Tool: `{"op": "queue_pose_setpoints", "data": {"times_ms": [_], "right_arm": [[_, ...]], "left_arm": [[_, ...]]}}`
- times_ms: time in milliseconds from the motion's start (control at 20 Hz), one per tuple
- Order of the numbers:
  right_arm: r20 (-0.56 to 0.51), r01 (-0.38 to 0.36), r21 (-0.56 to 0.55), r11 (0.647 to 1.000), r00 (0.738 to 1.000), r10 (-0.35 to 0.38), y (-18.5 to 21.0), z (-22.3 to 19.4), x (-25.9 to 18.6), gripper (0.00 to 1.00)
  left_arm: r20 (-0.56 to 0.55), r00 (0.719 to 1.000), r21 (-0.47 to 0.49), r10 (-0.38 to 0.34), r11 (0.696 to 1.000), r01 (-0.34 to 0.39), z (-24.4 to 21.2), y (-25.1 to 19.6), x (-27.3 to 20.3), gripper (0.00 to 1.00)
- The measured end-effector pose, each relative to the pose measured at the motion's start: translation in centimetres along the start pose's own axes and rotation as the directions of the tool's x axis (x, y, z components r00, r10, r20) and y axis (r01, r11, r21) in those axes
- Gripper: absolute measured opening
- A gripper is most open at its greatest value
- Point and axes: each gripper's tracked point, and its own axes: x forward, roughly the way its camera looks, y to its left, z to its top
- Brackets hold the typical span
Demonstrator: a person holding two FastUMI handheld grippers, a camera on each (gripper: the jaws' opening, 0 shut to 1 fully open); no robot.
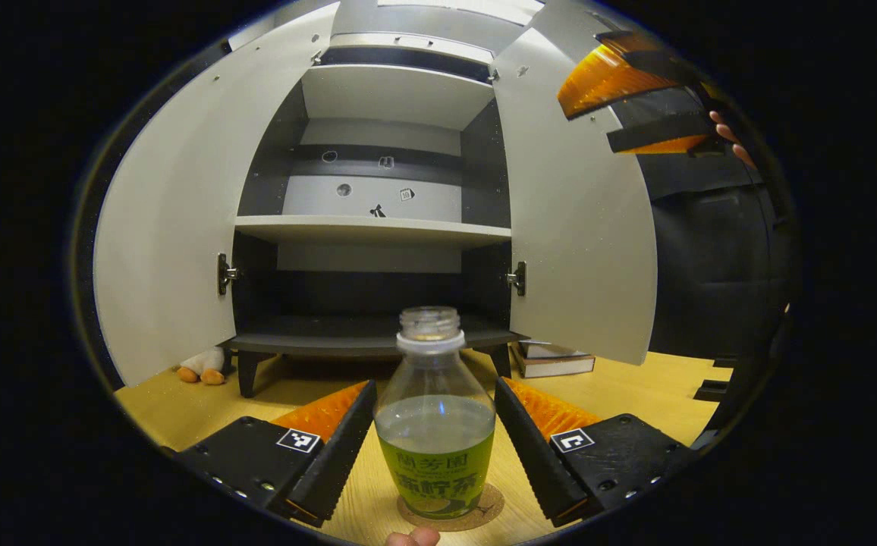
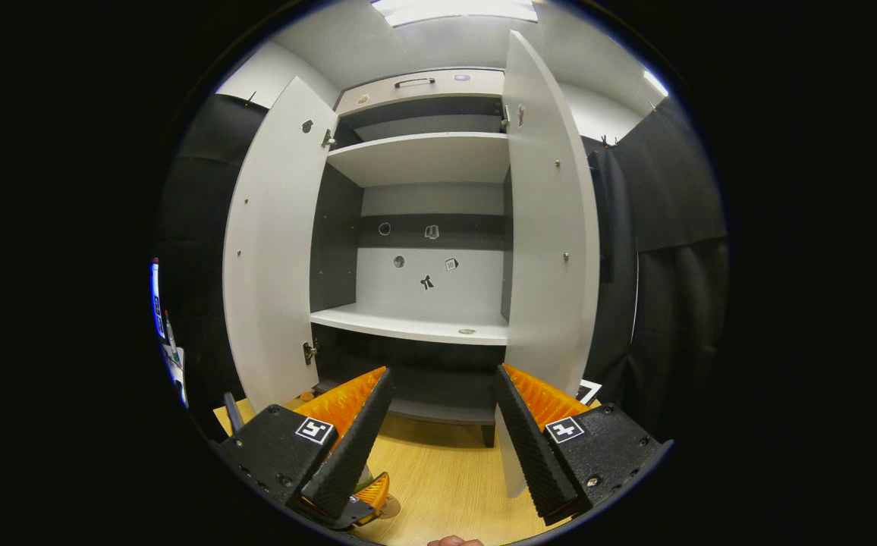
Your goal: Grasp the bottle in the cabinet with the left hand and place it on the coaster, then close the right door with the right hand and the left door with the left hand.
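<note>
A clear bottle (image 1: 435,425) with a green label, pale liquid and no cap stands upright on a round cork coaster (image 1: 484,512) on the wooden surface. My left gripper (image 1: 435,383) is open around it, a finger on either side with small gaps. The cabinet (image 1: 378,227) stands ahead with its left door (image 1: 173,220) and right door (image 1: 575,212) both swung open. My right gripper (image 1: 620,106) hangs high by the right door, held by a hand. In the right gripper view, my right gripper (image 2: 442,370) is open and holds nothing, facing the right door (image 2: 548,227) and left door (image 2: 271,250).
A penguin plush toy (image 1: 203,365) lies by the cabinet's left leg. Stacked books (image 1: 552,360) lie under the right door. A small round item (image 2: 467,331) sits on the middle shelf (image 2: 408,326). Black cloth hangs on both sides.
</note>
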Motion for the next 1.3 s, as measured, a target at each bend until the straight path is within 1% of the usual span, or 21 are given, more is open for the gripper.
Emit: {"op": "queue_pose_setpoints", "data": {"times_ms": [150,300,350,450,500,650,700,800,850,900,950,1000,1050,1100,1150,1200,1250,1300], "right_arm": [[0.019,0.016,0.016,1.0,1.0,-0.016,-0.5,0.0,-0.4,0.83],[0.016,0.03,0.03,0.999,0.999,-0.031,-1.0,-0.9,-0.6,0.83],[0.014,0.024,0.048,0.999,1.0,-0.025,-1.0,-0.9,-0.8,0.83],[0.067,-0.007,0.104,0.995,0.998,0.0,-0.9,0.7,-1.3,0.84],[0.09,-0.011,0.118,0.993,0.996,0.0,-1.4,1.6,-1.7,0.83],[0.151,0.01,0.126,0.992,0.988,-0.029,-3.8,3.6,-2.5,0.83],[0.159,0.027,0.11,0.994,0.986,-0.044,-5.0,3.9,-2.7,0.83],[0.144,0.102,0.098,0.99,0.983,-0.116,-8.9,3.8,-3.6,0.83],[0.153,0.13,0.106,0.986,0.978,-0.145,-10.7,4.5,-4.0,0.83],[0.164,0.165,0.115,0.98,0.969,-0.183,-12.6,5.4,-4.2,0.83],[0.154,0.221,0.124,0.967,0.959,-0.239,-15.1,6.0,-3.9,0.83],[0.127,0.261,0.137,0.956,0.952,-0.278,-17.0,6.2,-3.8,0.83],[0.13,0.272,0.166,0.948,0.947,-0.294,-18.3,7.1,-3.2,0.83],[0.143,0.268,0.207,0.941,0.943,-0.3,-18.7,8.3,-2.8,0.83],[0.151,0.257,0.238,0.937,0.943,-0.297,-19.2,9.5,-2.2,0.82],[0.161,0.254,0.247,0.935,0.941,-0.298,-19.9,10.4,-1.6,0.82],[0.179,0.264,0.233,0.936,0.934,-0.308,-20.8,11.3,-1.1,0.82],[0.187,0.285,0.2,0.937,0.928,-0.322,-21.7,11.8,-0.4,0.82]], "left_arm": [[0.045,0.999,-0.009,0.016,1.0,-0.016,3.5,0.5,-0.4,0.94],[0.046,0.998,-0.021,0.032,0.999,-0.031,6.0,0.7,-1.2,0.94],[0.04,0.999,-0.034,0.032,0.999,-0.031,7.0,0.7,-1.5,0.94],[0.029,0.999,-0.061,0.038,0.998,-0.036,8.7,0.8,-2.1,0.94],[0.022,0.999,-0.069,0.044,0.997,-0.042,9.6,1.0,-2.3,0.94],[0.019,0.999,-0.071,0.044,0.997,-0.042,11.8,1.3,-2.3,0.94],[0.028,0.999,-0.073,0.041,0.997,-0.039,12.5,1.4,-2.2,0.94],[0.062,0.997,-0.073,0.035,0.997,-0.03,13.9,1.5,-2.1,0.94],[0.063,0.997,-0.067,0.046,0.997,-0.042,14.3,1.9,-2.0,0.94],[0.061,0.997,-0.07,0.053,0.996,-0.048,14.6,2.3,-1.9,0.94],[0.062,0.997,-0.08,0.051,0.996,-0.046,14.9,2.3,-1.8,0.94],[0.071,0.996,-0.093,0.045,0.995,-0.038,15.1,2.2,-1.8,0.95],[0.081,0.996,-0.103,0.035,0.994,-0.027,15.5,2.0,-1.8,0.95],[0.088,0.996,-0.103,0.031,0.994,-0.022,15.7,1.8,-1.7,0.95],[0.088,0.996,-0.096,0.034,0.995,-0.026,15.8,1.9,-1.6,0.99],[0.088,0.995,-0.086,0.042,0.996,-0.034,15.8,2.1,-1.4,0.95],[0.089,0.995,-0.081,0.049,0.996,-0.041,15.9,2.3,-1.3,0.95],[0.09,0.995,-0.08,0.051,0.996,-0.044,15.8,2.3,-1.3,1.0]]}}
